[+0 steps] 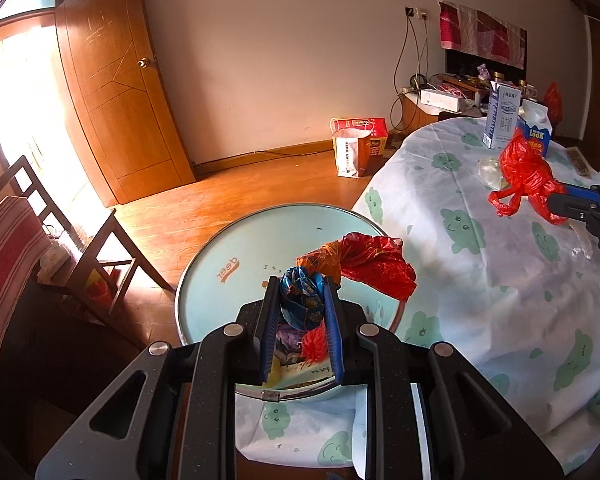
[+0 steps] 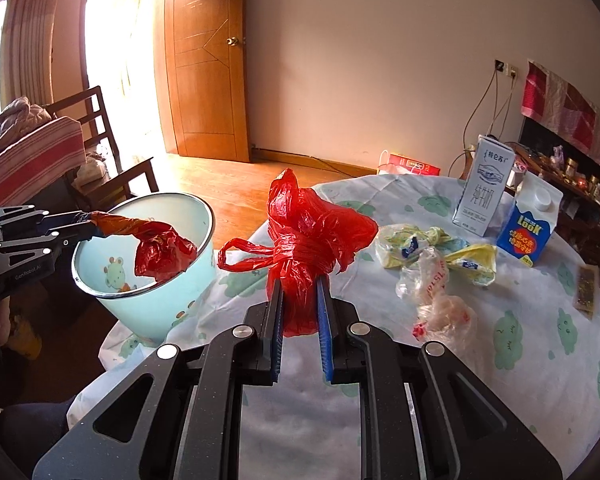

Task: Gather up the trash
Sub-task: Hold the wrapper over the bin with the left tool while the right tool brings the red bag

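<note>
**A:** Over the bin's mouth, your left gripper (image 1: 302,300) is clamped on a crumpled snack wrapper (image 1: 356,260), blue and orange at the pinch with its red end dangling just inside the pale blue trash bin (image 2: 148,296). The bin sits off the table's left edge.

**B:** And your right gripper (image 2: 300,308)?

**A:** Pinching a knotted red plastic bag (image 2: 312,236) above the tablecloth (image 2: 500,380), long axis roughly upright. The bin lies to its left, so I'd guess you carry it that way.

**B:** Anything unclear?

**A:** The bin's bottom is mostly hidden behind the left fingers; the clear bags (image 2: 440,300) farther right are hard to make out.
</note>
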A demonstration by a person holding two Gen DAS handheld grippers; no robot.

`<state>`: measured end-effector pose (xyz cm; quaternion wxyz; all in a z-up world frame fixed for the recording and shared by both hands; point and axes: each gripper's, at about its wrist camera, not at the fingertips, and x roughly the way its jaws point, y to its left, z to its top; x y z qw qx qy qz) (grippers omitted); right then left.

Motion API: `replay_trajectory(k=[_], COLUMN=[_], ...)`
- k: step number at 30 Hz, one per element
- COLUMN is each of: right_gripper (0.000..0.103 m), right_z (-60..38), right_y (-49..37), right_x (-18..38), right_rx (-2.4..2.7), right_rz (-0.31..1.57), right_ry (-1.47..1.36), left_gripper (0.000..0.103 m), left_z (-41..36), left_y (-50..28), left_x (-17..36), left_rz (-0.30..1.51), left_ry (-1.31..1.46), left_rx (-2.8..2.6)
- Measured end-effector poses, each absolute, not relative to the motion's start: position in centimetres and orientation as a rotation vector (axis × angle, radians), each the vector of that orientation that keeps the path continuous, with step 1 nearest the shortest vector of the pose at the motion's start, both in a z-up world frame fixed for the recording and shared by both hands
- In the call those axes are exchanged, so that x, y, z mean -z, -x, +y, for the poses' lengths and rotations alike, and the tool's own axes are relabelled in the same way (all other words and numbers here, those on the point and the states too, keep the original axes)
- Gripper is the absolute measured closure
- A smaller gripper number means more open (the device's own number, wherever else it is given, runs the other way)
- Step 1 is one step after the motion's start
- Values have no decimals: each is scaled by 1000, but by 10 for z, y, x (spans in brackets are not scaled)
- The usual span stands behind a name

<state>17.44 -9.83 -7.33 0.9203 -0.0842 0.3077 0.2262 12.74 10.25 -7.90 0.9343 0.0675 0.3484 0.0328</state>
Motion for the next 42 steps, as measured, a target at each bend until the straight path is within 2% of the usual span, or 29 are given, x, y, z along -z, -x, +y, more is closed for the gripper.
replay_trajectory(k=[25,42], right_gripper=[87,87], right_z=[-23,14], right_y=[-200,-206], right_x=[83,85], right_rx=[-565,-611], right_rz=[661,660], right_ry=[294,362], left_gripper=[82,82], left_z=[168,182], left_y=[-121,-121], left_x=[83,84], left_rz=[729,732], left_ry=[-75,-47], left_rx=[-203,-233])
